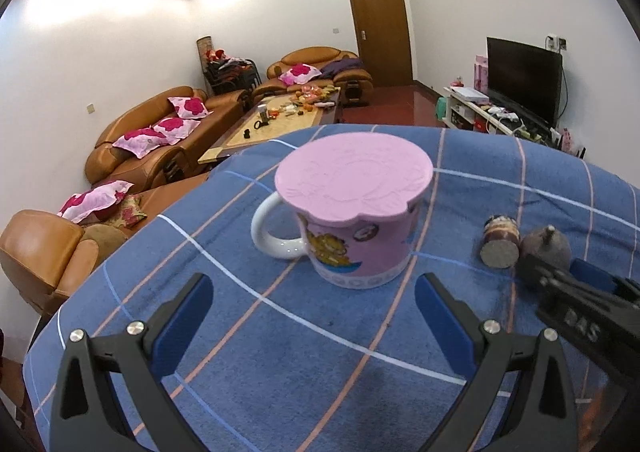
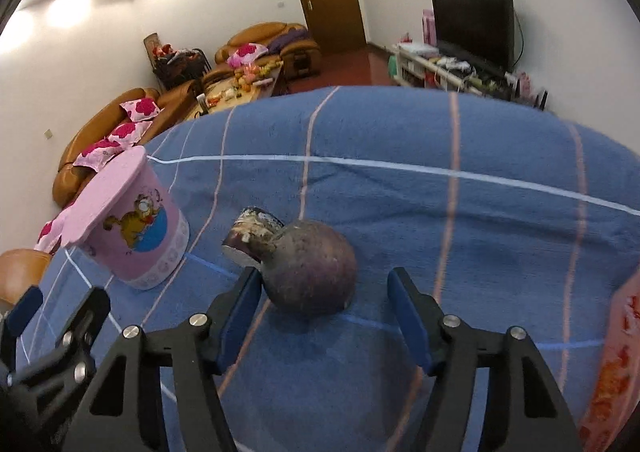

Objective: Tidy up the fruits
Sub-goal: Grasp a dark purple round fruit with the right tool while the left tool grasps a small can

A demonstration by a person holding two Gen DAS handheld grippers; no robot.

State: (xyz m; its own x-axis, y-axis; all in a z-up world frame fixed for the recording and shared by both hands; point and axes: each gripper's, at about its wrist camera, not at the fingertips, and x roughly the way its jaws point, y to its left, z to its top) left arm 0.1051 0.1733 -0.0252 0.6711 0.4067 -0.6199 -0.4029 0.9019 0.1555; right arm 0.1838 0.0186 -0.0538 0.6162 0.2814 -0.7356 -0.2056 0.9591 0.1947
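On the blue checked cloth [image 2: 400, 212], right of the lidded pink mug [image 2: 136, 228], sits a dark purple round fruit [image 2: 312, 268], a mangosteen by its look, touching a small cylinder [image 2: 252, 236] that lies on its side just behind it. The right gripper [image 2: 324, 316] hangs over the near side of the fruit with its jaws spread; the left pad [image 2: 240, 316] is close against the fruit's skin, the right pad stands clear, so nothing is pinched. The left gripper [image 1: 312, 316] waits wide open and empty in front of the mug [image 1: 348, 228].

The step in hand looks like the reach for the fruit. The next move probably calls for sliding farther forward so both pads flank its widest part, without knocking the cylinder, then closing.

The fruit is nearly a ball with little long axis. In the left view its stem stub [image 1: 551, 230] points up; in the right view that end leans up and left toward the cylinder.
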